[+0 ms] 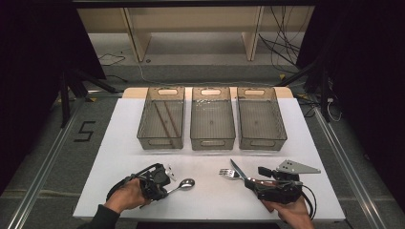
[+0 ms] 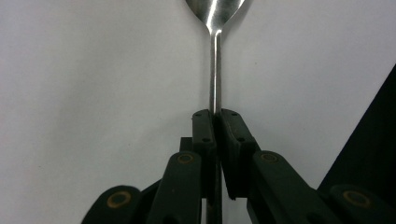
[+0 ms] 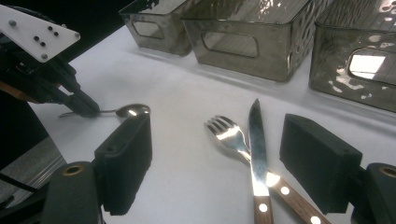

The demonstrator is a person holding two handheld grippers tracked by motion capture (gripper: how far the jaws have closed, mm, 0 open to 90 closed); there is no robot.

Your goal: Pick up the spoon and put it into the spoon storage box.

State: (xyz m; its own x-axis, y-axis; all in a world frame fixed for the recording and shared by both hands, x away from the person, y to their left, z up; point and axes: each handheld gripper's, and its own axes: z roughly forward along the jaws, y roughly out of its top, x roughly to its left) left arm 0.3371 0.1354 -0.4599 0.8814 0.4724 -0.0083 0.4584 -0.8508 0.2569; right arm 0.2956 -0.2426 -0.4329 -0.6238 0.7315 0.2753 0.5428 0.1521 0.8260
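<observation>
white table (image 1: 143, 200), three clear bins across the far half: left bin (image 1: 161, 119) with two chopsticks (image 1: 165, 119) lying in it, middle bin (image 1: 212, 119) and right bin (image 1: 261, 119) look bare. cutlery on the near half. left gripper (image 2: 215, 114) pinched tight on the spoon (image 2: 215, 70) handle, bowl pointing away, spoon lying on the table near the left front edge. right gripper (image 3: 215, 163) jaws wide apart, holding nothing, straddling the crossed fork (image 3: 229, 135) and knife (image 3: 257, 140) at right front. step in hand, as i read it: sorting cutlery, spoon just grasped. next move likely calls for a lift clear of the table, then a carry forward over a bin rim, keeping the spoon from swivelling in the pinch.
</observation>
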